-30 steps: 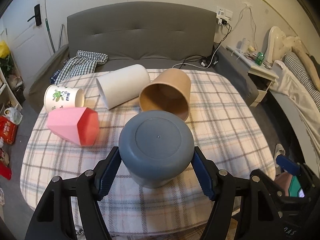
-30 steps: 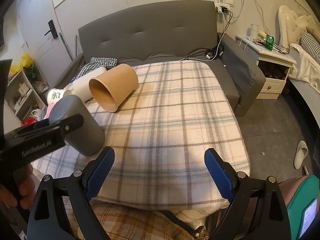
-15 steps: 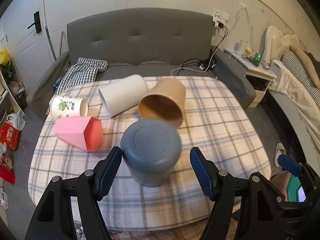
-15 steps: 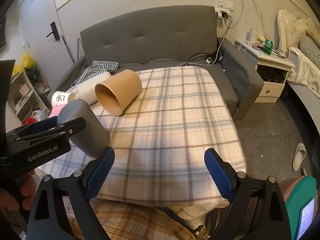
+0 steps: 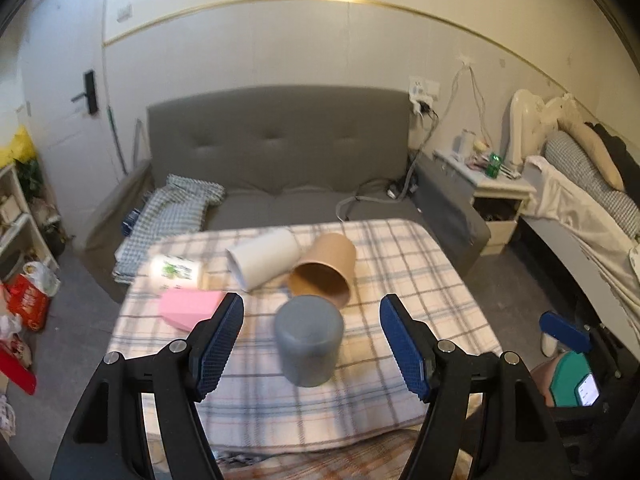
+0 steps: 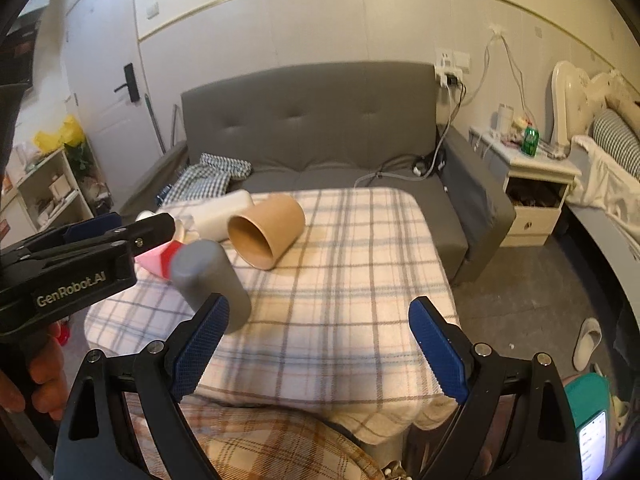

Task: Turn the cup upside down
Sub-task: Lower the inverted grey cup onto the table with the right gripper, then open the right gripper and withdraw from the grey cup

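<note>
A grey cup [image 5: 309,340] stands upside down on the plaid blanket [image 5: 400,280], closed base up, near the front edge of the covered table — and neither of your tools is touching it. Your left gripper [image 5: 311,340] frames the cup from your side with its blue pads [image 5: 222,338] spread wide, clear gaps showing on both flanks. Seen from the right wrist, the same cup [image 6: 210,280] appears at far left, partly hidden behind the right gripper's near pad, with the black body of the left gripper [image 6: 80,264] and your left hand [image 6: 36,376] beside it. Your right gripper [image 6: 320,348] hangs over bare blanket [image 6: 360,280] well to the right of the cup, jaws likewise wide apart and holding nothing.

Behind the grey cup lie four more, all on their sides: a brown paper cup [image 5: 324,270] just beyond it with its mouth facing you, a white cup [image 5: 264,258] touching the brown one's left side, a printed paper cup [image 5: 176,270] farther left, and a pink cup [image 5: 188,308] in front of that, partly behind your left pad. A grey sofa [image 5: 280,152] stands beyond the table, a checked cloth [image 5: 176,208] on its left seat.
</note>
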Action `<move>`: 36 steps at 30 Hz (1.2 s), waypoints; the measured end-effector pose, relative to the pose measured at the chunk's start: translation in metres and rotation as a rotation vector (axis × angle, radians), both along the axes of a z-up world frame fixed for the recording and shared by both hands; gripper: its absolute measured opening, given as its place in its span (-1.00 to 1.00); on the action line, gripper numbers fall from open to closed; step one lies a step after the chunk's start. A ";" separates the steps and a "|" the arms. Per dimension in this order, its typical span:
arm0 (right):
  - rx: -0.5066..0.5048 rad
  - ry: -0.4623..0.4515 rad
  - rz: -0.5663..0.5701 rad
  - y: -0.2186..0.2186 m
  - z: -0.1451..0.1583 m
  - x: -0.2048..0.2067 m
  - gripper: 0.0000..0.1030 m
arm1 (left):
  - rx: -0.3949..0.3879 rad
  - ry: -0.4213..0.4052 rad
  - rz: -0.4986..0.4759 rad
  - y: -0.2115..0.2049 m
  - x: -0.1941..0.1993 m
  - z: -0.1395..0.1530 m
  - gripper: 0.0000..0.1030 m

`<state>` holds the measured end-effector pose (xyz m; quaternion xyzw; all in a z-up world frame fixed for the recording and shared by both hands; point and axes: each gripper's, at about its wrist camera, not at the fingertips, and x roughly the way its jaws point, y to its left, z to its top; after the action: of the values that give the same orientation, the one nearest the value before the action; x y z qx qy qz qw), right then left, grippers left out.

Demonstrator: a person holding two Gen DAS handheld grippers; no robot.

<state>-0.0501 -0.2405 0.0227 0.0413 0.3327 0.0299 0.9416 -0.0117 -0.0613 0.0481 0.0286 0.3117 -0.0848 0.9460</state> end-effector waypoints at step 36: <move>-0.025 -0.026 0.031 0.030 -0.015 -0.026 1.00 | 0.000 -0.043 0.187 0.064 -0.066 -0.048 0.88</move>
<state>-0.0766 -0.2109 0.0081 0.0241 0.3214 0.0408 0.9458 -0.0780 0.0022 -0.0001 0.0012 0.2927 0.0047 0.9562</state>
